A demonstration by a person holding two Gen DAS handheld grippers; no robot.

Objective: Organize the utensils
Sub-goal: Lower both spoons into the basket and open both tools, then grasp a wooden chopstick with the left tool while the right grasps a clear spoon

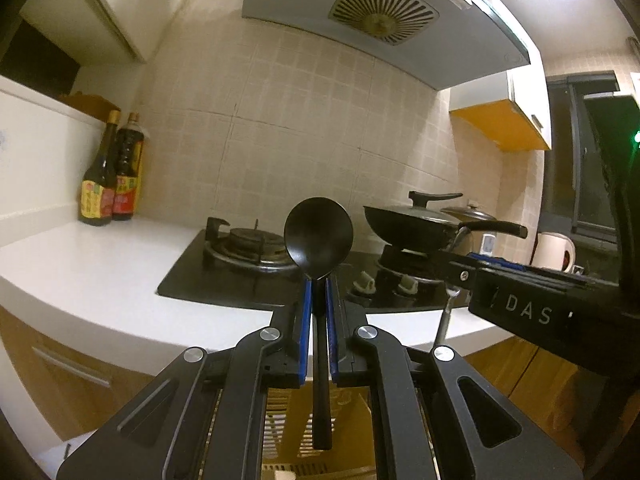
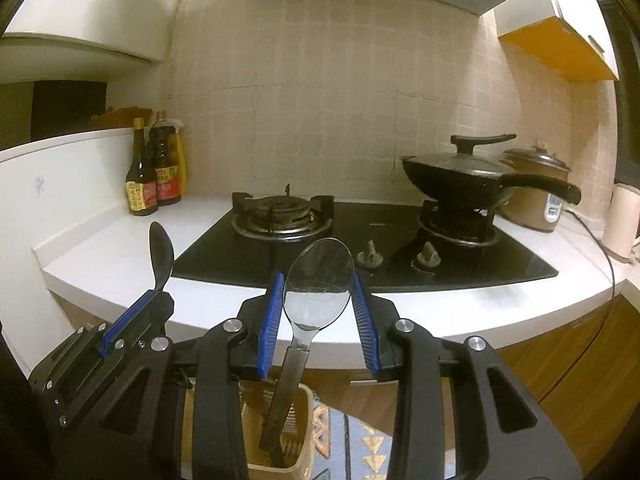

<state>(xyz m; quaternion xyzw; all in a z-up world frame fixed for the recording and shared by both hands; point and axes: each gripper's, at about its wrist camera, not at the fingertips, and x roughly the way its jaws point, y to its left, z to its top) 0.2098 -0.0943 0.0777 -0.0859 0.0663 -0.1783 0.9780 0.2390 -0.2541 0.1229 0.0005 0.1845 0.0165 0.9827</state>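
Black spoon (image 1: pixel 318 236) upright in left claw (image 1: pixel 318 284), above counter edge (image 1: pixel 100 308).

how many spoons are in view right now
2. A black spoon is clamped in the left gripper; a shiny metal spoon sits between the right gripper's pads. The basket below may hide more.

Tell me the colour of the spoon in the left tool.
Black, clearest in the left wrist view.

My own tongs hide the bottom of the basket (image 2: pixel 298 428) at the lower middle, and the labels on the bottles (image 1: pixel 108 200) at the left are too blurry to read.
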